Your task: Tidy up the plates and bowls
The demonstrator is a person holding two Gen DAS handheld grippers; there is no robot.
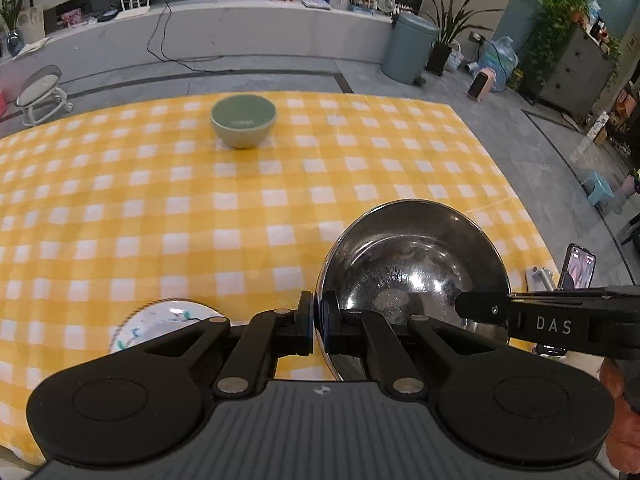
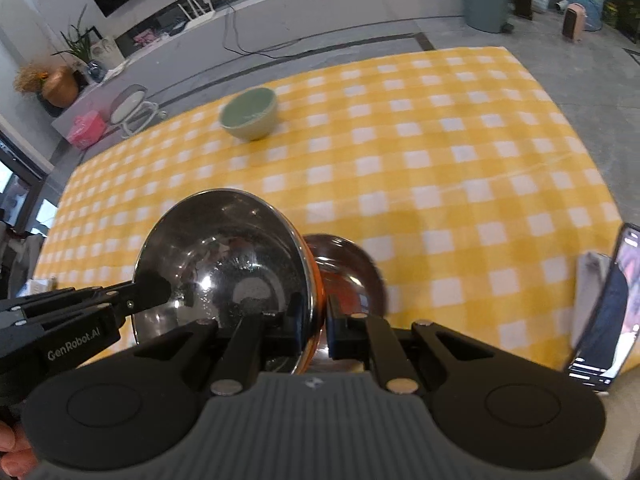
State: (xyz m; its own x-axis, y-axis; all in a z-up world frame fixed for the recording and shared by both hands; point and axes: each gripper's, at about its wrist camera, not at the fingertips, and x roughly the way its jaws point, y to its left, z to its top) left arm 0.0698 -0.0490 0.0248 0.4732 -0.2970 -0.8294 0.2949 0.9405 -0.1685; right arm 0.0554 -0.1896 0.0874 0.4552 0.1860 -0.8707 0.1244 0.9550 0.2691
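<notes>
A steel bowl (image 1: 412,268) is held between both grippers above the yellow checked table (image 1: 200,208). My left gripper (image 1: 318,320) is shut on its left rim. My right gripper (image 2: 318,320) is shut on its right rim; the bowl fills the lower left of the right wrist view (image 2: 220,256). The right gripper also reaches in from the right in the left wrist view (image 1: 480,310). A green bowl (image 1: 243,121) stands at the far side of the table (image 2: 249,114). A white patterned plate (image 1: 160,322) lies near left, partly hidden. A dark reddish bowl (image 2: 348,268) sits under the steel bowl's right edge.
A phone on a stand (image 2: 604,308) is at the table's near right edge, also in the left wrist view (image 1: 578,266). Beyond the table are a grey bin (image 1: 408,48), potted plants and a low shelf.
</notes>
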